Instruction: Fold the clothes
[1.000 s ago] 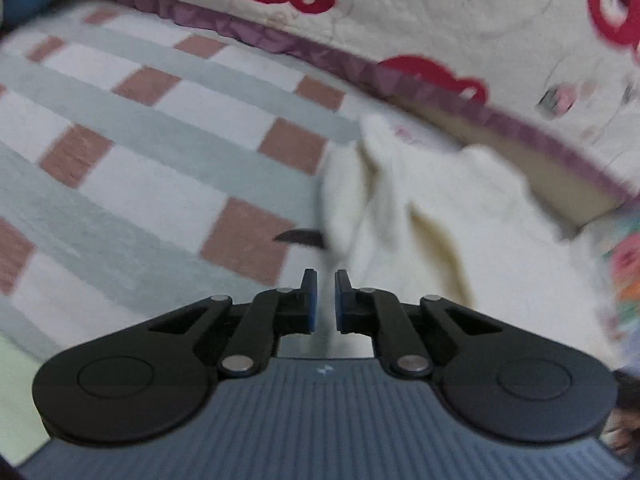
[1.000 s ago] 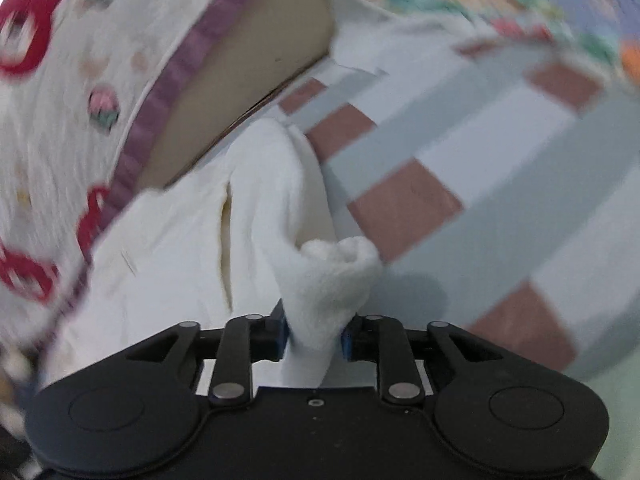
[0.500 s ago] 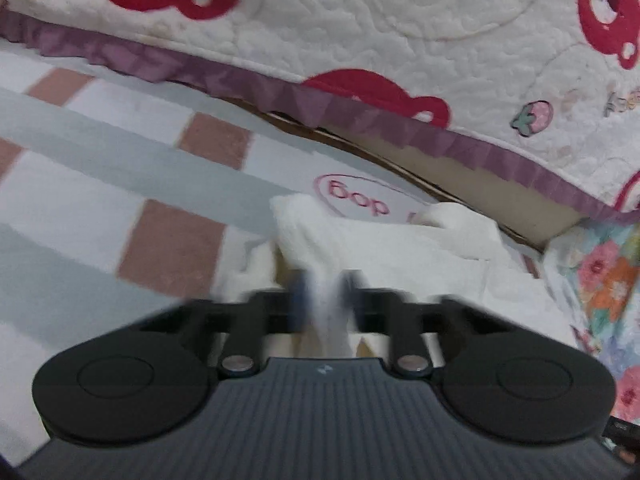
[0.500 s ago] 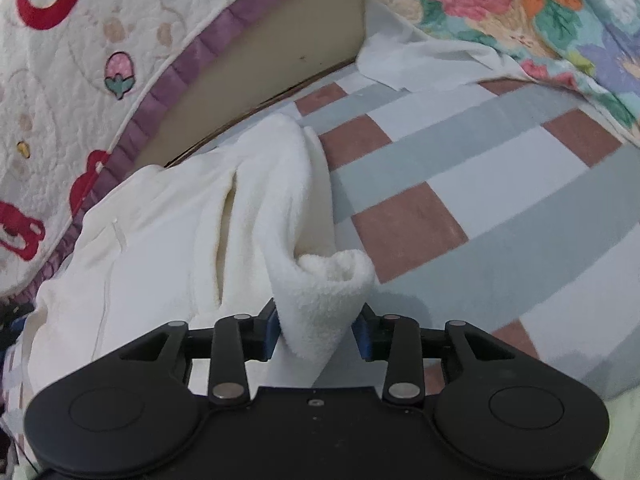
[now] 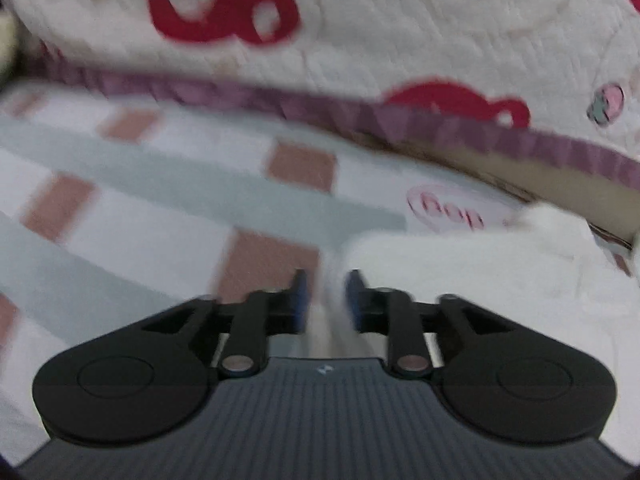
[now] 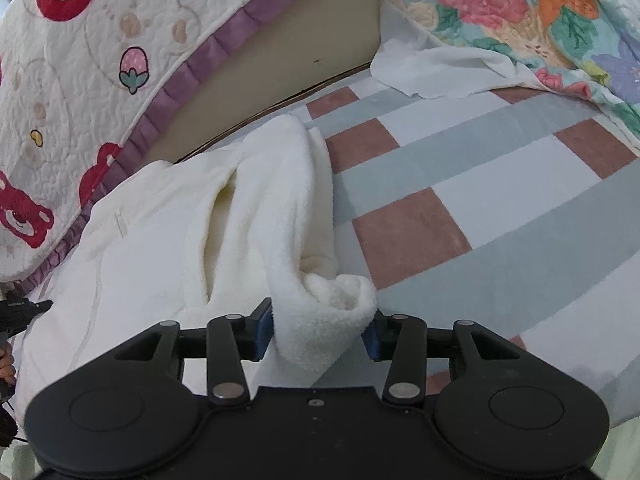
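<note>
A cream fleece garment (image 6: pixel 180 220) lies spread on a checked blanket (image 6: pixel 480 184) beside a bed. My right gripper (image 6: pixel 318 328) has its jaws opening. The garment's rolled sleeve end (image 6: pixel 332 308) sits loosely between the pads, filling the gap. In the blurred left wrist view the garment (image 5: pixel 460 272) lies to the right. My left gripper (image 5: pixel 324 292) is low at its left edge, also with jaws opening. A thin strip of white fabric runs between its blue pads, which stand clear of it.
A quilt with red bears and a purple frill (image 6: pixel 80 60) hangs over the bed side behind the garment. A floral quilt (image 6: pixel 540 12) and a thin white cloth (image 6: pixel 440 72) lie at the far right. A dark tool tip (image 6: pixel 24 306) shows at the left edge.
My left gripper swung from the open blanket to the garment's left edge, and its shut jaws have parted. My right gripper stayed put while its jaws widened around the sleeve end.
</note>
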`<state>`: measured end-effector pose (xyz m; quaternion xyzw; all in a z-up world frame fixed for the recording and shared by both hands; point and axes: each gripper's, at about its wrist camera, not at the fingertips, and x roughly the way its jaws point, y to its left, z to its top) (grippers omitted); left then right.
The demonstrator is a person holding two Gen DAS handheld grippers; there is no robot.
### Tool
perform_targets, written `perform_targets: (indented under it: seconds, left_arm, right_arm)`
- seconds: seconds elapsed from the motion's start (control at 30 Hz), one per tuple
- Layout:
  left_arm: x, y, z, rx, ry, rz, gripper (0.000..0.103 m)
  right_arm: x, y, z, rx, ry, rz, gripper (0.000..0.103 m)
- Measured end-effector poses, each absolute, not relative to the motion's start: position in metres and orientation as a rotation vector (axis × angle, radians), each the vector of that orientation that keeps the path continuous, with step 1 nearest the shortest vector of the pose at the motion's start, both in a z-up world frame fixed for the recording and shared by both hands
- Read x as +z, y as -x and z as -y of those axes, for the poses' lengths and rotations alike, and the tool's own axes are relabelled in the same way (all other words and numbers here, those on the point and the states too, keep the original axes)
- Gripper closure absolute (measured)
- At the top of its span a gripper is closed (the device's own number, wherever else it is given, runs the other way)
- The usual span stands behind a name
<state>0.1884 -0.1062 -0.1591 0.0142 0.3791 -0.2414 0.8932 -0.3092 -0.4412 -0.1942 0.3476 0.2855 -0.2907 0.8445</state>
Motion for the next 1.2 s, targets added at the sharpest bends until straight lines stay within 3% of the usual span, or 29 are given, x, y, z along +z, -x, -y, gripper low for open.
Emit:
perform_targets:
  seconds: [0.1,0.23,0.33,0.43,0.53,0.6,0.8,0.93,1.07,1.2]
  left_arm:
    - [-0.133,-0.169,0.099,-0.527,-0.042,-0.701,0.074]
    - [-0.117,-0.129,0.102,-0.848,0.094,-0.807,0.071]
    - [-0.126,-0.090,0.120,-0.990,0.009,-0.869,0.068]
    - [-0.151,-0.062,0.138,-0.965,-0.251,-0.929,0.065]
    - [-0.170,-0.060,0.125,-0.924,-0.267,-0.983,0.060]
    - [-0.174,-0.065,0.117,-0.912,-0.262,-1.003,0.051]
    - [-0.155,-0.049,0.113,-0.878,-0.300,-0.921,0.057]
    - [-0.126,-0.021,0.137,-1.041,-0.172,-0.838,0.057]
    - [-0.153,-0.006,0.180,-1.179,-0.023,-0.988,0.057]
    - [-0.193,0.016,0.208,-1.099,-0.219,-1.041,0.057]
  right_arm:
    - [-0.196,0.315,0.443,-0.621,-0.761,-0.598,0.052]
    - [-0.198,0.325,0.444,-0.641,-0.846,-0.575,0.050]
    - [-0.198,0.334,0.443,-0.651,-0.915,-0.565,0.050]
    - [-0.201,0.343,0.442,-0.648,-0.985,-0.524,0.050]
    - [-0.208,0.350,0.444,-0.653,-1.085,-0.484,0.050]
    - [-0.210,0.354,0.442,-0.650,-1.120,-0.461,0.050]
    - [-0.216,0.358,0.443,-0.633,-1.189,-0.417,0.050]
    - [-0.223,0.358,0.445,-0.621,-1.266,-0.359,0.050]
    - [-0.233,0.347,0.443,-0.614,-1.303,-0.343,0.050]
    - [-0.237,0.331,0.437,-0.612,-1.261,-0.332,0.048]
